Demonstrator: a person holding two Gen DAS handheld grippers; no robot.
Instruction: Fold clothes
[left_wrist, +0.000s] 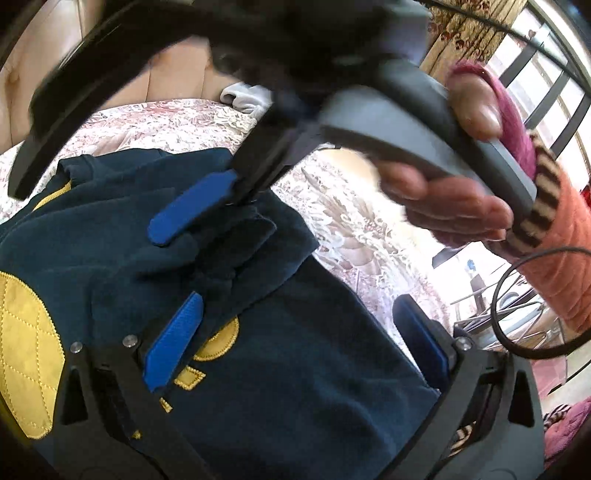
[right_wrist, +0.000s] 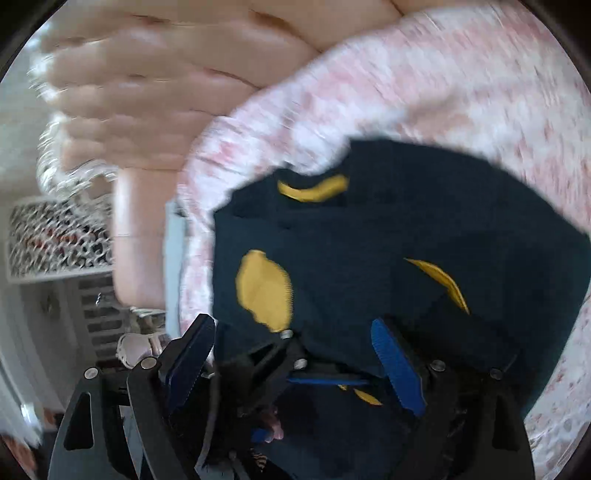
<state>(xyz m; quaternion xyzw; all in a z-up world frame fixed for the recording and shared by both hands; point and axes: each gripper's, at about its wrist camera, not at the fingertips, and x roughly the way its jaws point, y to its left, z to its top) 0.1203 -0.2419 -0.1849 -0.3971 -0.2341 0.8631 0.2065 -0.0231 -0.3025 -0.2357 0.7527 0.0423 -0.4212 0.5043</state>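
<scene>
Blue-padded fingers of the left gripper (left_wrist: 303, 343) stood wide apart above a navy sweatshirt (left_wrist: 295, 369), one pad over its yellow lettering, the other near its right-hand edge, nothing held between them. Ahead, the right gripper (left_wrist: 192, 210) lay against a bunched fold of the same cloth; whether it pinched that fold could not be told there. In the blurred right wrist view its jaws (right_wrist: 295, 354) looked spread, with the left tool's dark frame between them. A hand (left_wrist: 450, 206) in an orange sleeve gripped the grey handle. The sweatshirt lay on a pink floral bedspread (left_wrist: 351, 221), with bare cover beyond its far and right edges. It was dark navy with quilted yellow patches (left_wrist: 22, 347).
</scene>
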